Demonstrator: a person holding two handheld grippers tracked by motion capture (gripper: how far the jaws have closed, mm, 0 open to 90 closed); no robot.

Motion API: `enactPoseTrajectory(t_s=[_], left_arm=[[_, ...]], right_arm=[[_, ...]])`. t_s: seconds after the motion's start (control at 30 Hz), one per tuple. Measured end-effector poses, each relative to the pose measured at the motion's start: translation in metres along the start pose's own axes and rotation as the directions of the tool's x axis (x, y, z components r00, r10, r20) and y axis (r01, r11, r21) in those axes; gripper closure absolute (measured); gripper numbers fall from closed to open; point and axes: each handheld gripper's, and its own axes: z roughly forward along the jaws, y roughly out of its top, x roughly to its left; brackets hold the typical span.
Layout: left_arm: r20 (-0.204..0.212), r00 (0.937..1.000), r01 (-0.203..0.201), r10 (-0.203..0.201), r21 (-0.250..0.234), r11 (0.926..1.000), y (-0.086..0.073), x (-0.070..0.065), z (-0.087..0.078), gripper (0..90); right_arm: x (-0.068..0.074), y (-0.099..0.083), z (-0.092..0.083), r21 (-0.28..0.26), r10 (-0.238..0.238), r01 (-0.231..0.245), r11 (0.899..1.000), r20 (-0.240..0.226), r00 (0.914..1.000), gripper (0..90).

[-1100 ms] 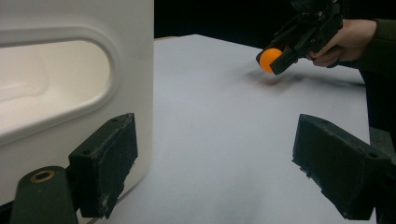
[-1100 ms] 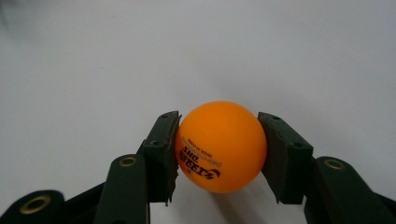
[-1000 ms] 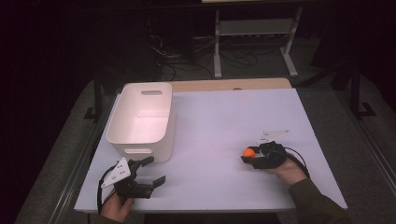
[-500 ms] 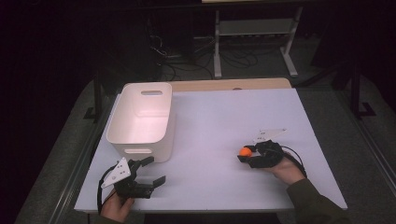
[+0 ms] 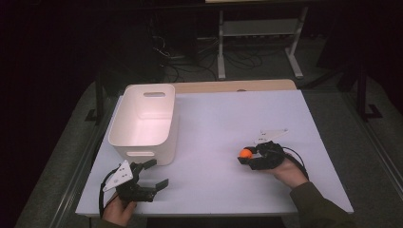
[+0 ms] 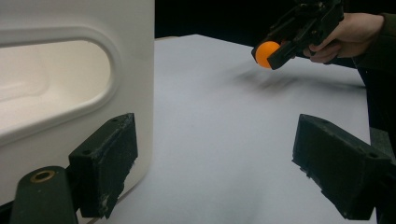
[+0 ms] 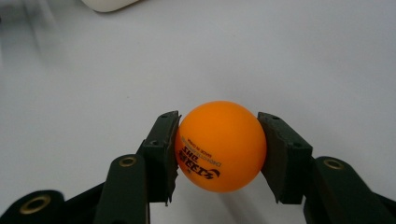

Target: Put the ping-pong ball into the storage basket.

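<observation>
The right gripper clamped the orange ball above the table's near right. The smooth ball might have squirted out (only its sides were pinched). The left gripper stood open beside the tub.

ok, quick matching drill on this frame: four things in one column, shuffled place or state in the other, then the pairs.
Things:
1. orange ball
2. white bin
3. left gripper
4. right gripper

States:
A. jaws open, nothing between them
B. shut on the ball, off the table
C. stands at the table's left, empty
D. clamped between two black jaws, print on it

Pairs: 1-D, 2-C, 3-A, 4-B
</observation>
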Motion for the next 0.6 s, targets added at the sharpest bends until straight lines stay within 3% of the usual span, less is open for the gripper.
enactPoseTrajectory(t_s=[0.6], left_arm=[[0.001,1.0000,0.003,-0.003,-0.001,1.0000,0.000,0.001,0.000,13.9]], right_arm=[[0.006,0.014,0.012,-0.014,-0.015,0.015,1.000,-0.038,0.9991,49.4]])
